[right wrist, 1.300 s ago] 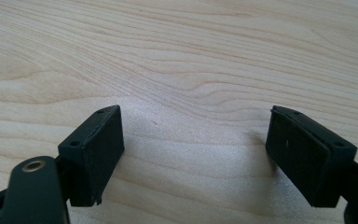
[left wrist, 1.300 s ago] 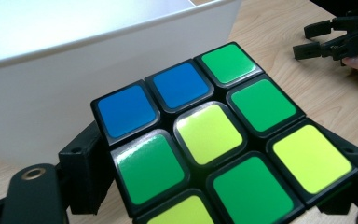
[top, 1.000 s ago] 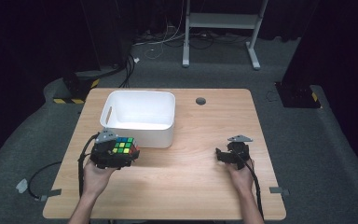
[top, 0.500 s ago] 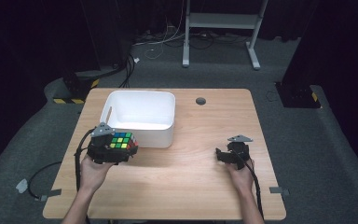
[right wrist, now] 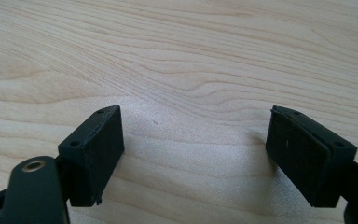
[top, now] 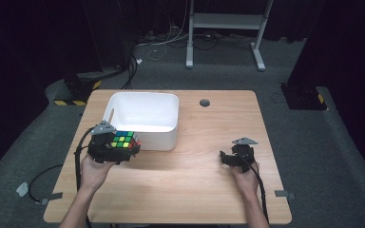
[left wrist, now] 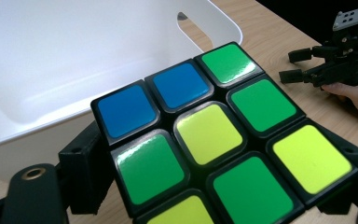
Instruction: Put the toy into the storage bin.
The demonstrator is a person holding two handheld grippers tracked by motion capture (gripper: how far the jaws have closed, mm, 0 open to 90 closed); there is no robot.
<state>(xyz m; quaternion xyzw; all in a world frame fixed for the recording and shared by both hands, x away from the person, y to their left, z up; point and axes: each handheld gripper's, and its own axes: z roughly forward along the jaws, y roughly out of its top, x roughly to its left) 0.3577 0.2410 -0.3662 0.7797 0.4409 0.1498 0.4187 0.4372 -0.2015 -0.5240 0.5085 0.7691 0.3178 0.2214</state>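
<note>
High view: white bin [top: 171, 137] beside cube [top: 123, 140], contents unclear.

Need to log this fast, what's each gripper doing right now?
Left gripper: closed on the puzzle cube, beside the white bin.
Right gripper: open, holding nothing, over the table.

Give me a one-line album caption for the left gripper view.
A scrambled puzzle cube clamped in the left gripper, held beside a white bin.
</note>
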